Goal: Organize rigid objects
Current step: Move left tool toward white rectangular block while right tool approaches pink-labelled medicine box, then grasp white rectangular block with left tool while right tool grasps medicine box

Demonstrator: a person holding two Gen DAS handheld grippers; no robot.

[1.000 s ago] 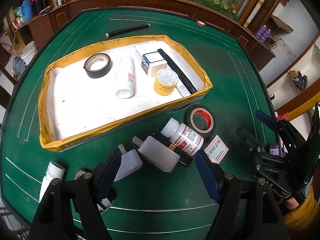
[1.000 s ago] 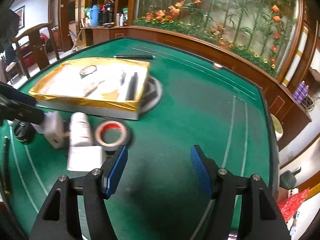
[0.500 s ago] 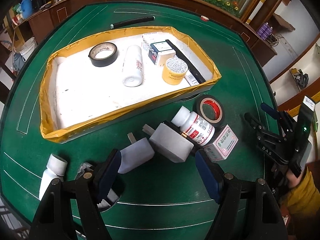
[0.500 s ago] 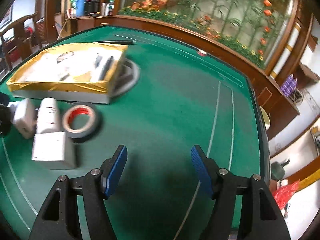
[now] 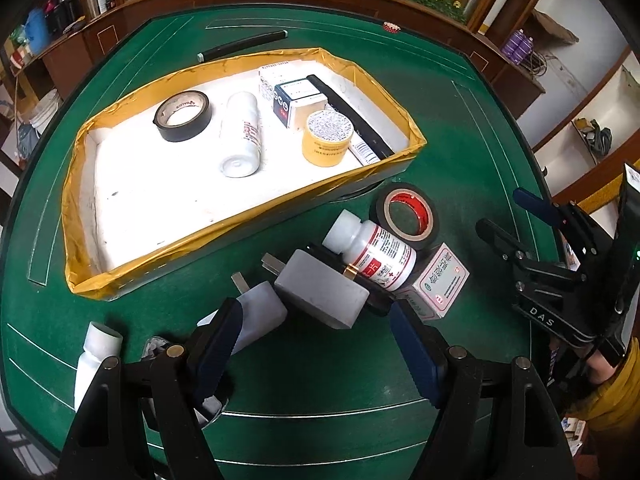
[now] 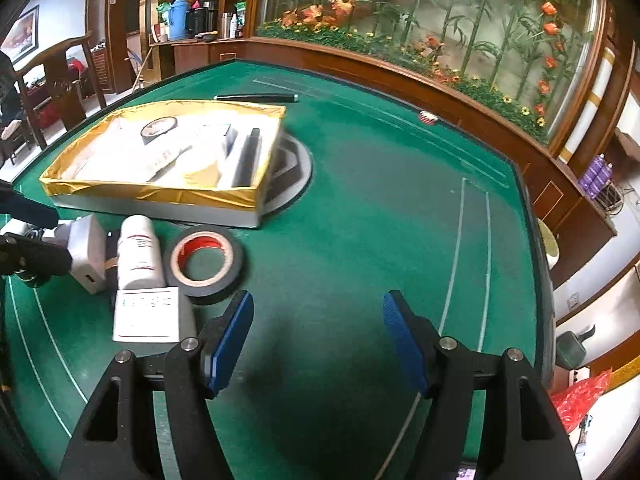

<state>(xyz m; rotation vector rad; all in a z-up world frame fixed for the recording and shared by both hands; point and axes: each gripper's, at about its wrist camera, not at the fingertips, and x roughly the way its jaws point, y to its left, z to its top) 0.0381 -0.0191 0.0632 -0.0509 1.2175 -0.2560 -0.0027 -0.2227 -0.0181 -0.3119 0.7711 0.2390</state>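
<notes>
A gold-rimmed white tray [image 5: 240,224] holds a black tape roll [image 5: 183,116], a white bottle [image 5: 241,136], a yellow jar [image 5: 326,138] and boxes. In front of it lie a red-cored tape roll [image 5: 380,208], a pill bottle [image 5: 376,256], a small box [image 5: 442,276], a grey charger [image 5: 320,292] and a white charger [image 5: 260,312]. My left gripper [image 5: 314,314] hangs open just above the grey charger, its pads clear of it. My right gripper [image 6: 318,304] stands open over bare felt, to the right of the tape roll [image 6: 236,264] and small box [image 6: 146,314].
A second white bottle [image 5: 94,356] lies at the table's near left edge. A black stick [image 5: 244,44] rests beyond the tray. The green table [image 6: 360,220] has a wooden rim, with a planter wall behind it. A round inset [image 6: 296,168] shows under the tray's corner.
The right gripper swung a little to the right, away from the pile, then came back toward it. The left gripper has stayed over the chargers.
</notes>
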